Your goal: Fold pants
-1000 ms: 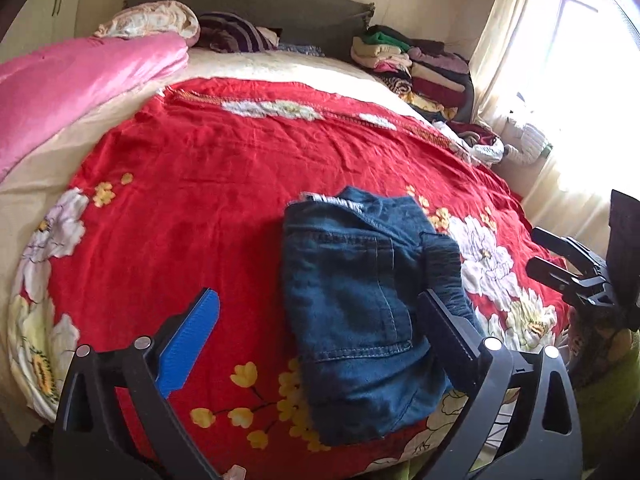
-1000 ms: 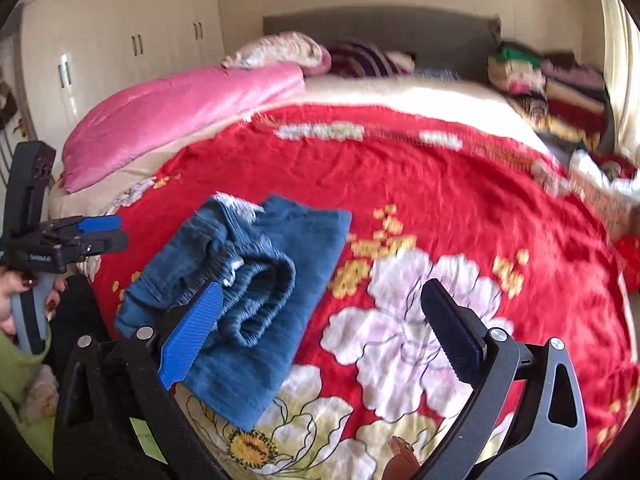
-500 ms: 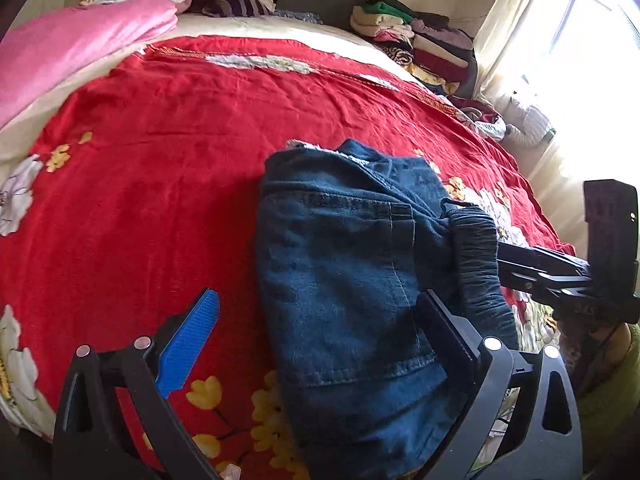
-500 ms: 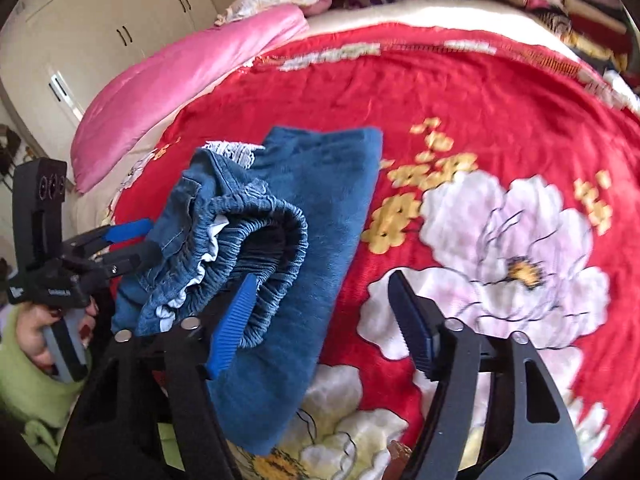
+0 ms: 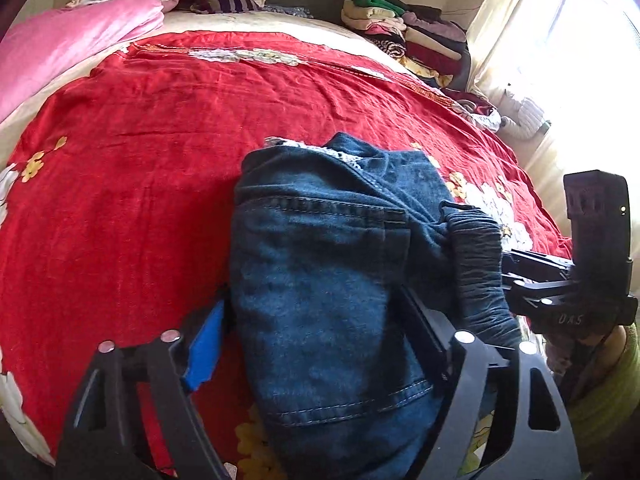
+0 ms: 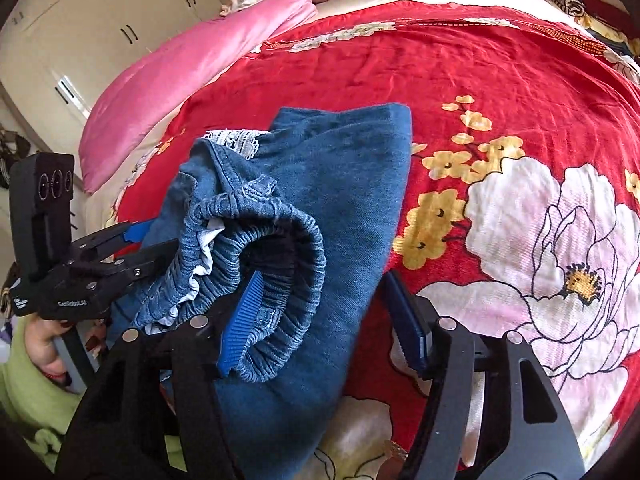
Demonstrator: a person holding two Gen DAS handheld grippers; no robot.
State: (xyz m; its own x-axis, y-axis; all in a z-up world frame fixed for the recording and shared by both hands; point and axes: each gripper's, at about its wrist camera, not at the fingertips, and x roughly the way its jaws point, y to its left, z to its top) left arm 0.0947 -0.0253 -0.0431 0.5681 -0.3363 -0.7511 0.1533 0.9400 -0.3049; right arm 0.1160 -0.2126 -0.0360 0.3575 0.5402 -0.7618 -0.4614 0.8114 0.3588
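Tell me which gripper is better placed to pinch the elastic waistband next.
Probably the right gripper: part of the elastic waistband lies between its open fingers; the left gripper straddles the pocket side.

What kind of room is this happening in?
Almost certainly a home bedroom: a wide bed with a red floral bedspread, a pink quilt, built-in wardrobe doors and stacked folded clothes.

Left wrist camera sits low at the bed's [image 5: 120, 200] foot, looking up its length toward the headboard, jeans [image 5: 328, 280] close against the lens. Right wrist camera looks the same way from further right, tilted toward the wardrobe [image 6: 80, 40]. Both views share the jeans [image 6: 328, 184], and each catches the other claw.
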